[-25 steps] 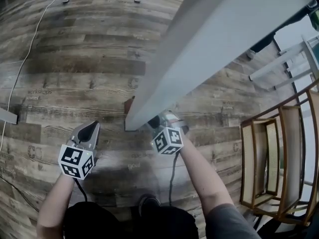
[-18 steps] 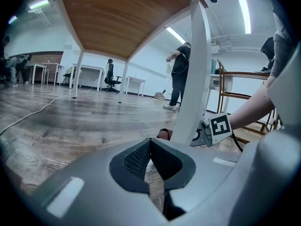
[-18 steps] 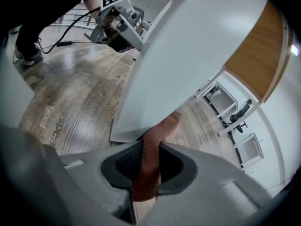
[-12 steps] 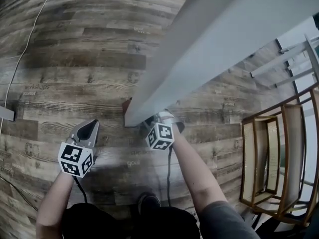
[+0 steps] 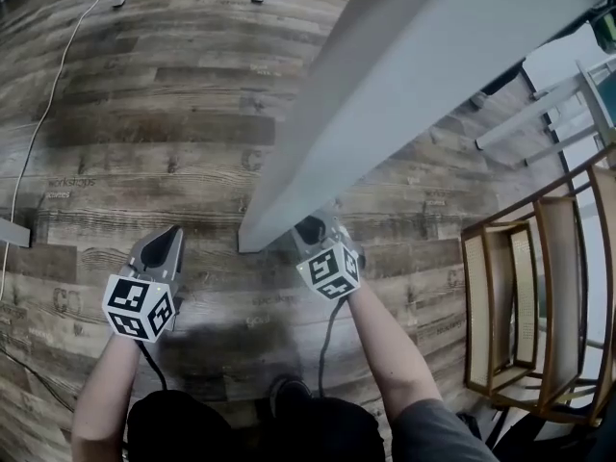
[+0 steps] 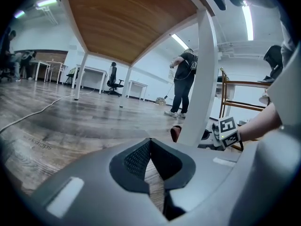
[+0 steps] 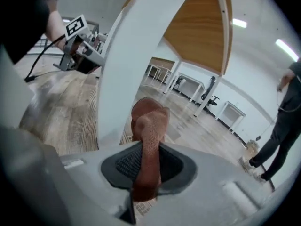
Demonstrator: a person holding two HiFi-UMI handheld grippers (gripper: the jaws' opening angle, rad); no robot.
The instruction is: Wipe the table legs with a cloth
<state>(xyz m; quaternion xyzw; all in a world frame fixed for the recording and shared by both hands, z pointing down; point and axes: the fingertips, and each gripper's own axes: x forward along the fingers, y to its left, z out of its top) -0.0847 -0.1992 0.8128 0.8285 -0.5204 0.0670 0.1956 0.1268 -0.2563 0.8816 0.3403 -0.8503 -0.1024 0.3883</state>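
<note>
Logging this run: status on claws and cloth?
Right claw shut on cloth, beside the table leg. Left claw shut, empty. Nothing in the way.

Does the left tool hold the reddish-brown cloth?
No, the left tool is shut on nothing, while the reddish-brown cloth sits clamped in the right tool.

Under you is a wood floor (image 5: pixel 144 114) of brown and grey planks. The counter (image 5: pixel 414 85) stands on it, and its white leg (image 7: pixel 117 79) goes right down to the planks. A thin white cable (image 5: pixel 43 123) lies along the floor at your left. A wooden chair (image 5: pixel 520 306) stands on the floor at your right, beside the counter.
</note>
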